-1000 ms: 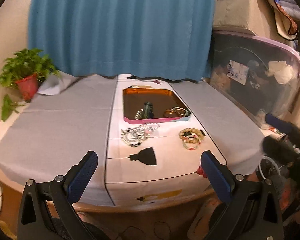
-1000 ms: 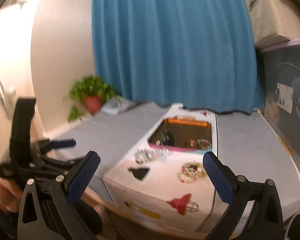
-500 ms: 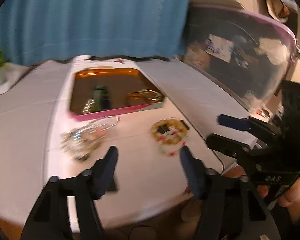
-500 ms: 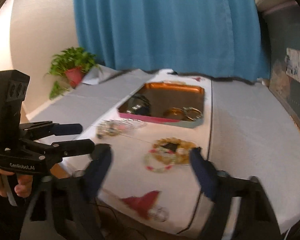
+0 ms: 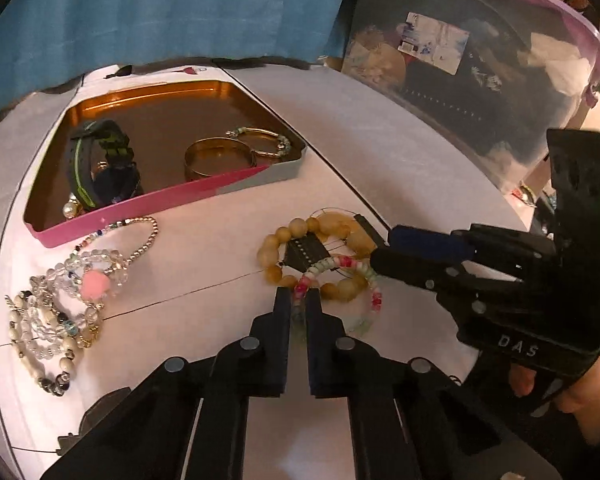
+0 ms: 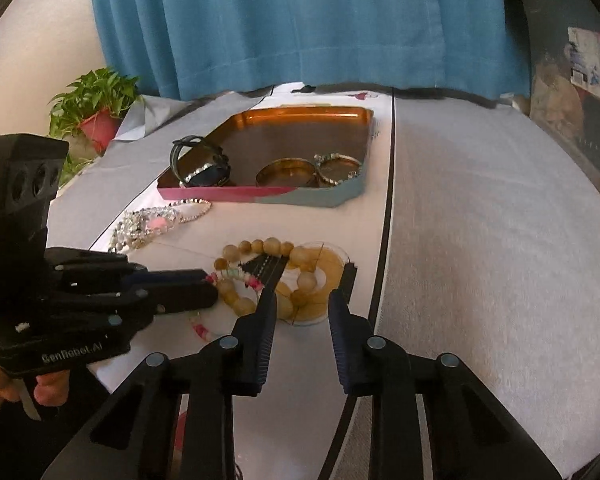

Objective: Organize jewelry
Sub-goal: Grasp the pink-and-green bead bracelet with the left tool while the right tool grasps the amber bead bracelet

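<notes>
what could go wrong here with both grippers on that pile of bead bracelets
1. The left gripper, just closed on the pink and green bracelet, may drag the amber bead bracelet lying tangled under it.
2. The right gripper, jaws still apart around the amber beads, sits close beside the left; the two could collide.
3. A tug might snap a strand.

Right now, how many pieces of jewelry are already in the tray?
3 clearly: a dark watch at the tray's left, a wide gold bangle in the middle, a thin beaded bangle to its right. Pearly beads in the near-left corner may be a fourth.
</notes>
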`<state>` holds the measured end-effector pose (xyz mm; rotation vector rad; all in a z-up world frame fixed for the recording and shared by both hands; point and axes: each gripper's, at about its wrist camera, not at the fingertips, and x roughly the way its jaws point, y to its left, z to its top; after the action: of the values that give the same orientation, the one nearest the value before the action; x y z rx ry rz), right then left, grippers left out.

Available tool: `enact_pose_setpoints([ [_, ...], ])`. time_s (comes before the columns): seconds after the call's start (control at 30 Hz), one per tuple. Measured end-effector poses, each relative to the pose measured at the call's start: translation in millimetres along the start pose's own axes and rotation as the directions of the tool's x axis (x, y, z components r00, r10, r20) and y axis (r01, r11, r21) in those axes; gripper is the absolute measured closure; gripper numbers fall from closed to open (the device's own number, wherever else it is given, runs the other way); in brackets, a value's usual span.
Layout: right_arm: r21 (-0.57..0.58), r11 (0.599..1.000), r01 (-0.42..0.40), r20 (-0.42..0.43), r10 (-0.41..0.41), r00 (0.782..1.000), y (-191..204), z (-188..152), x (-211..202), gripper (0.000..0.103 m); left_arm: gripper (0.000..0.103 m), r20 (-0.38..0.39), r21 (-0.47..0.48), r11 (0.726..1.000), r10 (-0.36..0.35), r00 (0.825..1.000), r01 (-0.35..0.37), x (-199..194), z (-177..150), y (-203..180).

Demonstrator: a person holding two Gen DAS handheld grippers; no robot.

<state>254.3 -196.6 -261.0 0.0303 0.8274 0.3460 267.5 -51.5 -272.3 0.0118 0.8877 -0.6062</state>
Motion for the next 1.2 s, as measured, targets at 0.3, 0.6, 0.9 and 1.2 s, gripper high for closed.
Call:
enact_pose_setpoints([
  [0.3, -0.013, 0.999, 0.040, -0.033, -0.041, 0.999, 18, 6, 20, 0.076, 0.098, 0.016, -0.054, 0.994, 0.092, 0.996, -0.091, -14, -8, 19],
  [0.6, -0.044, 0.997, 0.065, -0.007, -0.065, 0.998, 22, -22, -12, 0.083, 0.098, 0.029, -0.087, 0.964, 0.253, 0.967, -0.250, -29, -20, 30],
  [0.9, -0.031, 0.999, 0.041, 0.009, -0.041, 0.999, 20, -12, -3, 0.079, 0.096, 0.036, -0.088, 0.967, 0.245, 0.969, -0.241, -29, -20, 30],
  [1.2, -0.061, 0.997, 0.052, -0.006, -0.053, 0.999, 28, -2, 18, 0.071, 0.084, 0.072, -0.022, 0.967, 0.255, 0.964, -0.254, -19, -17, 23],
])
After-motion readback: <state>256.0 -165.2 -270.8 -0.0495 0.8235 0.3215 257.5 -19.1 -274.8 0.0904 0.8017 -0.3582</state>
